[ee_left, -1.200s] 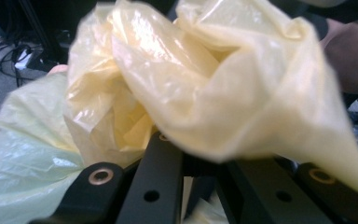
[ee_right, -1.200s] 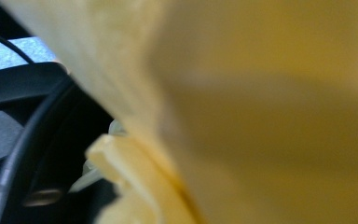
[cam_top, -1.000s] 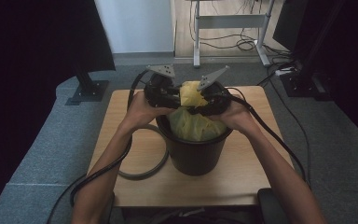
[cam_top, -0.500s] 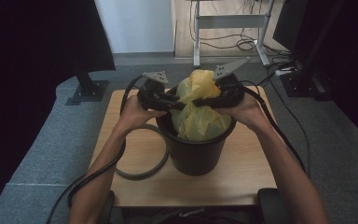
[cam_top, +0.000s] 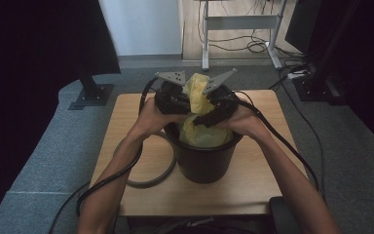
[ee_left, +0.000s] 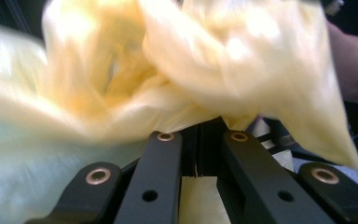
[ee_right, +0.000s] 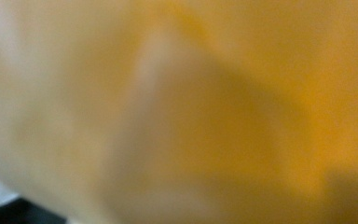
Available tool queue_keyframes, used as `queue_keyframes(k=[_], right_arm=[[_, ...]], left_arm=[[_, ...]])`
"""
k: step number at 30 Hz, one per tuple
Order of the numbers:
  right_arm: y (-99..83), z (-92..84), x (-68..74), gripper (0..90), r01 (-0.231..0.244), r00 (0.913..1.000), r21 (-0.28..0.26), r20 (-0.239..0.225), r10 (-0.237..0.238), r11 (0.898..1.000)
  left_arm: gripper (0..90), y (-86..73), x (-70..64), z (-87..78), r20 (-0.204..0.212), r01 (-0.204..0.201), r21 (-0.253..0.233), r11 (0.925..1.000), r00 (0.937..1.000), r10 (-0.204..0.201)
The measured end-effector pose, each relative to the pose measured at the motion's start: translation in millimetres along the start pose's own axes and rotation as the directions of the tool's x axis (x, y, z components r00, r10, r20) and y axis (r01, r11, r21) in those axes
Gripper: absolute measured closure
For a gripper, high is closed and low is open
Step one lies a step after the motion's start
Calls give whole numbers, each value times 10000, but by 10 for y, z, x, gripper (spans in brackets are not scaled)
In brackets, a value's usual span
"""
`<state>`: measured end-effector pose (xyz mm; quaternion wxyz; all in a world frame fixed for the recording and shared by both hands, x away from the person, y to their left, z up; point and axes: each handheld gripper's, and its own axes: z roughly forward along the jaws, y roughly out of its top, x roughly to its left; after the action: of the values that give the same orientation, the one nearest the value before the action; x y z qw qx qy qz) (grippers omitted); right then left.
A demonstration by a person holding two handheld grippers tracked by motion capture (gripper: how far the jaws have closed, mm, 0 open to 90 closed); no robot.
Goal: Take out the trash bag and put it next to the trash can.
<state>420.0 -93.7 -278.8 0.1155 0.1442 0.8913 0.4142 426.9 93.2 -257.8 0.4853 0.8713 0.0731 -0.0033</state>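
To knot the yellow bag [cam_top: 200, 105] neatly, both pulls should stay level above the black bucket [cam_top: 205, 157]. The left gripper [cam_top: 174, 100] is clamped on a fold of the bag; the right gripper [cam_top: 217, 108] has just been opening, its grip unclear. The bag sits in the bucket, bunched between them.

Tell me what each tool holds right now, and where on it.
Left tool is pinching the yellow bag at its bunched top. The right tool's hold cannot be told.
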Motion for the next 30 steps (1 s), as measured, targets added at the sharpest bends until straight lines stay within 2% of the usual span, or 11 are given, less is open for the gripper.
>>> queue_keyframes(k=[2,5,6,9,14,19,23,24,26,30], right_arm=[[-12,-10,0,601,66,10000,263,19,-67,9996],[-29,-41,-9,756,0,9998,248,204,-5,9997],[-34,-58,-20,777,-121,9996,150,271,117,9998],[-32,-144,-75,798,-423,9979,-147,488,429,9990],[-23,-309,-168,798,-747,9962,-533,408,769,9958],[-12,-427,-253,795,-976,9947,-711,257,996,9927],[53,-482,-274,791,-911,9954,-593,240,926,9941],[77,-492,-274,790,-872,9957,-561,255,887,9946],[123,-504,-273,789,-808,9962,-470,293,823,9956],[197,-527,-278,788,-769,9964,-315,342,779,9965]], left_arm=[[862,-6,15,-17,-163,150,-142,9998,9998,-153],[680,-8,26,-101,-655,225,-297,9993,9976,-244],[604,-17,35,-142,-705,343,-399,9986,9968,-370],[452,-71,56,-287,-947,655,-634,9958,9929,-714],[362,-226,114,-492,-1366,1010,-834,9914,9843,-1117],[257,-365,136,-600,-2236,1196,-797,9896,9653,-1347],[171,-476,145,-673,-2742,1296,-682,9892,9509,-1435],[137,-508,141,-688,-2899,1338,-613,9891,9459,-1460],[122,-580,133,-712,-3328,1417,-370,9892,9317,-1459],[31,-763,136,-760,-3806,1656,-96,9862,9114,-1567]])
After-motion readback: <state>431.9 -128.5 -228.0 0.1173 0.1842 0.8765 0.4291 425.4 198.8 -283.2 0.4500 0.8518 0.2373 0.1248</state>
